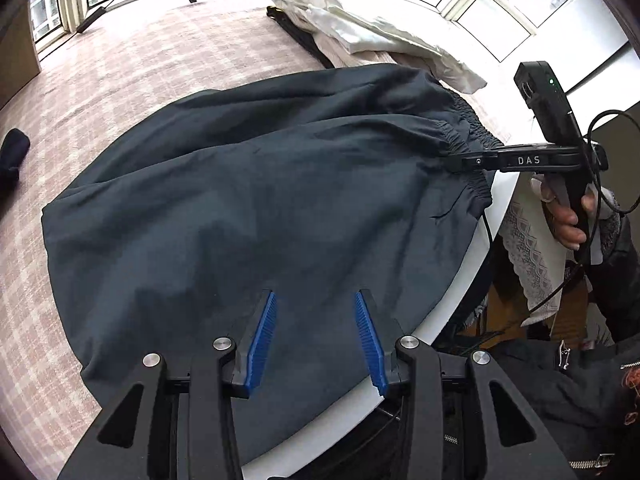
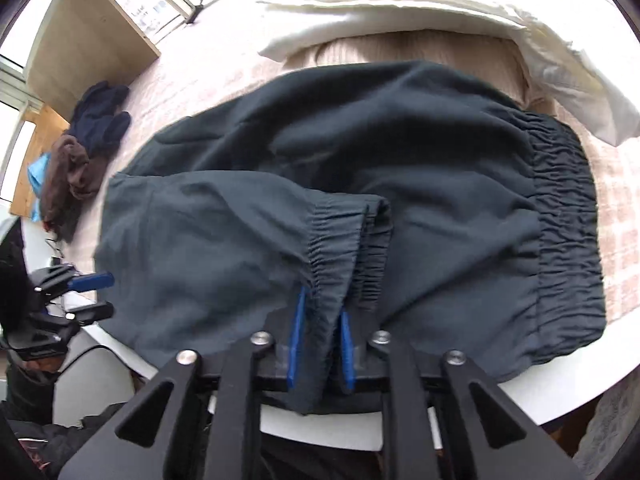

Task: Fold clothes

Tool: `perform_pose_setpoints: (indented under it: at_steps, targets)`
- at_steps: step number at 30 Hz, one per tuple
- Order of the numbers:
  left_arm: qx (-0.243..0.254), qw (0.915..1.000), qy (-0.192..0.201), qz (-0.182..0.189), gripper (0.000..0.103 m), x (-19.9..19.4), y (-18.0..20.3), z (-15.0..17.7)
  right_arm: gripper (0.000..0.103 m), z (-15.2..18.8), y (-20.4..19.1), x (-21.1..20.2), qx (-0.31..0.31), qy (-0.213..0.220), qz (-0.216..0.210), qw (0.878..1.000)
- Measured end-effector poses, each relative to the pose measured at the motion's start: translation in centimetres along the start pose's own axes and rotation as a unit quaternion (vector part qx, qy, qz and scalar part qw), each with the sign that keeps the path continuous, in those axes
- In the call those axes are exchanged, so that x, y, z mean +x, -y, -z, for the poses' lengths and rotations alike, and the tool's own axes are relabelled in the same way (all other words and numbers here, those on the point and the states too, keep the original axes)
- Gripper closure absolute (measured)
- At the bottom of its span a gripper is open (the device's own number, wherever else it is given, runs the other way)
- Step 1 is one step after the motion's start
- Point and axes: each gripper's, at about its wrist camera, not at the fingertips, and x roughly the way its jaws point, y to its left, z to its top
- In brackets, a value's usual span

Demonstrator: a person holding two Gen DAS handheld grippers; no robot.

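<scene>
Dark trousers (image 2: 360, 184) cover the checked table (image 1: 120, 92) by windows (image 1: 500, 12); right claw (image 2: 322, 344) pinches their cuff, left claw (image 1: 316, 336) spread.

Room on the left, crowded at the back and right

The dark trousers (image 1: 256, 184) cover most of the near worktop (image 1: 120, 92). Bare checked cloth lies open to their left. A white heap of clothes (image 1: 360, 28) blocks the far side. A small pile of dark clothes (image 2: 80, 152) sits at the far left edge.
</scene>
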Motion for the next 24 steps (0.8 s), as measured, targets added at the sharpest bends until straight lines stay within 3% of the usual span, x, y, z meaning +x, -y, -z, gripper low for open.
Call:
perform_pose_setpoints:
  at_steps: [3, 6, 11, 16, 17, 18, 24]
  targets:
    - [0.001, 1.0000, 0.002, -0.009, 0.064, -0.5, -0.4, 0.2, 0.051, 0.3, 0.5, -1.9, -0.003, 0.046, 0.011, 0.999]
    - [-0.013, 0.9998, 0.001, -0.017, 0.064, -0.8, -1.3, 0.4, 0.051, -0.3, 1.6, -2.1, 0.006, 0.057, 0.016, 0.998]
    - [-0.033, 0.9991, -0.010, -0.025, 0.064, -0.8, -2.6, 1.2, 0.051, -2.7, 2.8, 0.2, -0.009, 0.039, 0.004, 0.999]
    - [-0.030, 0.9992, -0.012, -0.022, 0.064, -1.0, -2.3, 1.6, 0.050, -2.5, 2.5, 1.7, -0.040, 0.032, 0.007, 0.999]
    - [-0.030, 0.9992, -0.013, -0.021, 0.064, -1.0, -2.3, 1.7, 0.052, -2.2, 2.4, 1.5, -0.047, 0.034, 0.008, 0.998]
    - [-0.031, 0.9992, -0.015, -0.020, 0.064, -0.9, -2.2, 1.7, 0.060, -1.9, 2.3, 1.4, -0.050, 0.033, 0.004, 0.998]
    - [-0.035, 0.9990, -0.024, -0.016, 0.064, -0.4, -2.2, 1.7, 0.063, -1.4, 2.1, 1.7, -0.050, 0.039, -0.010, 0.998]
